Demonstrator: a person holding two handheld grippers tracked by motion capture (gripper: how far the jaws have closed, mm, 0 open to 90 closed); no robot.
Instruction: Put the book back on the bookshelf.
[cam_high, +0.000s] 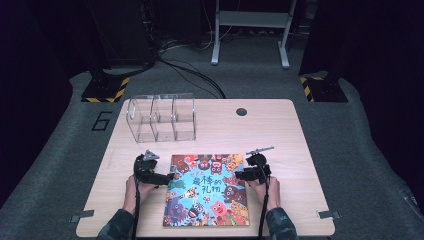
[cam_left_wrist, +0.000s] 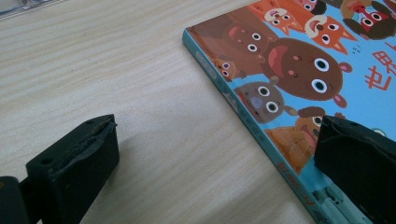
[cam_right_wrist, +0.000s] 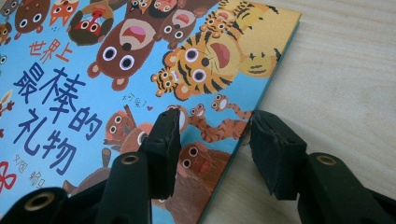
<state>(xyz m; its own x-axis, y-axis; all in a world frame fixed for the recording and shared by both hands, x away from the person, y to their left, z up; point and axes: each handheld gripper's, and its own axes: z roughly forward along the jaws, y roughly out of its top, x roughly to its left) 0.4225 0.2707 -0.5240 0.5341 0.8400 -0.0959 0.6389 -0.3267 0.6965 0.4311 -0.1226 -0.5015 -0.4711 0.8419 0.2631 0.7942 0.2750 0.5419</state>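
A colourful picture book (cam_high: 207, 190) with cartoon animals and blue Chinese lettering lies flat on the wooden table (cam_high: 280, 140), near its front edge. My left gripper (cam_high: 167, 177) is at the book's left edge. In the left gripper view it (cam_left_wrist: 215, 130) is wide open, with one jaw over bare table and the other over the book (cam_left_wrist: 299, 70) by its spine. My right gripper (cam_high: 239, 175) is at the book's right edge. In the right gripper view it (cam_right_wrist: 215, 121) is open, one jaw above the cover (cam_right_wrist: 116, 70), the other over the table beside the edge.
A clear acrylic organizer (cam_high: 160, 117) with three compartments stands at the back left of the table. A round cable hole (cam_high: 241, 111) sits at the back centre. Floor cables and a metal stand lie beyond the table.
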